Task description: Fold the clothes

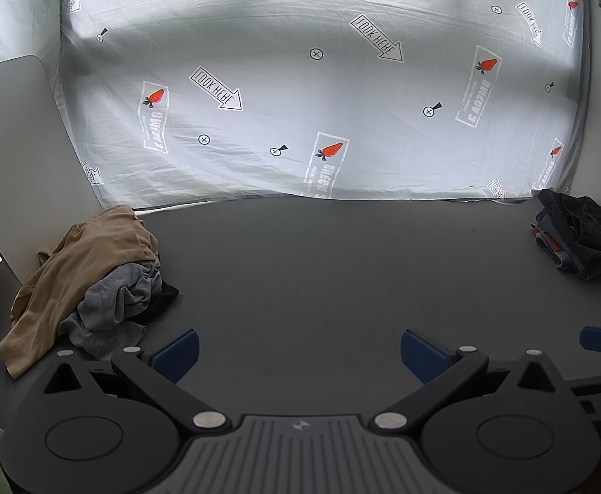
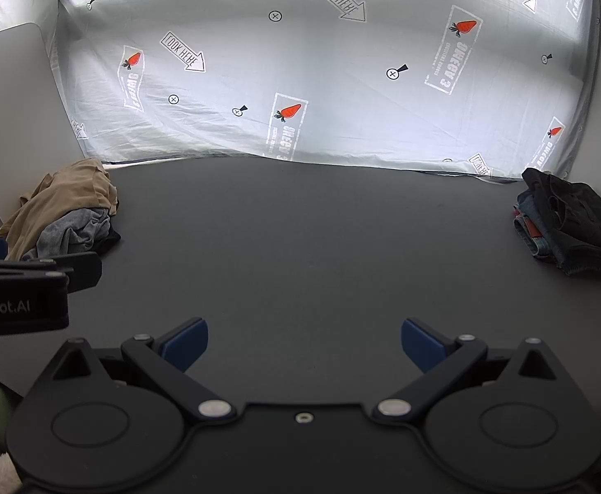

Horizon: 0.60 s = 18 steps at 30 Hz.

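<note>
From your left wrist view, your left tool (image 1: 299,354) hangs spread wide over the bare dark desk (image 1: 321,271), gripping nothing. A crumpled heap sits at the far left: a tan garment (image 1: 82,255) draped over a grey garment (image 1: 119,300). A folded stack (image 1: 580,238) rests at the far right, below the printed sheet (image 1: 300,94)

From your right wrist view, your right tool (image 2: 304,341) is likewise wide apart and empty; heap left, stack right, well apart
</note>
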Available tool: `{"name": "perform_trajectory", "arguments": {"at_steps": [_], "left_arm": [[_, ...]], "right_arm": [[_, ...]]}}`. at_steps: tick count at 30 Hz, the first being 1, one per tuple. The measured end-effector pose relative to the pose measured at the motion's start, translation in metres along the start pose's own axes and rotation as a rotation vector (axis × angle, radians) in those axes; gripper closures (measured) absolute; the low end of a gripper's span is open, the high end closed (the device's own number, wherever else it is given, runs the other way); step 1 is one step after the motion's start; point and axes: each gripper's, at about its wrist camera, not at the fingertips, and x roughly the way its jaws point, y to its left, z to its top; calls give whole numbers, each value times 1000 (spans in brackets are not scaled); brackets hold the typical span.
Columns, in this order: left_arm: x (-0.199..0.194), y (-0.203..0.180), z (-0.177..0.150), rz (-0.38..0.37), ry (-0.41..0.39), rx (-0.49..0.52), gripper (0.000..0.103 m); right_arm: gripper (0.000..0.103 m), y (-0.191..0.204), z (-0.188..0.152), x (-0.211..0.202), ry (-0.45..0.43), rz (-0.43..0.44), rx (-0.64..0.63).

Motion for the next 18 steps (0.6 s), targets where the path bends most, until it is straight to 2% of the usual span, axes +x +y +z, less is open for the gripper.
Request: {"name": "perform_trajectory", "arguments": {"at_steps": [18], "left_arm": [[7, -2, 2, -7, 19, 6, 0]], "right_arm": [[1, -4, -2, 1, 0, -1, 24]]}}
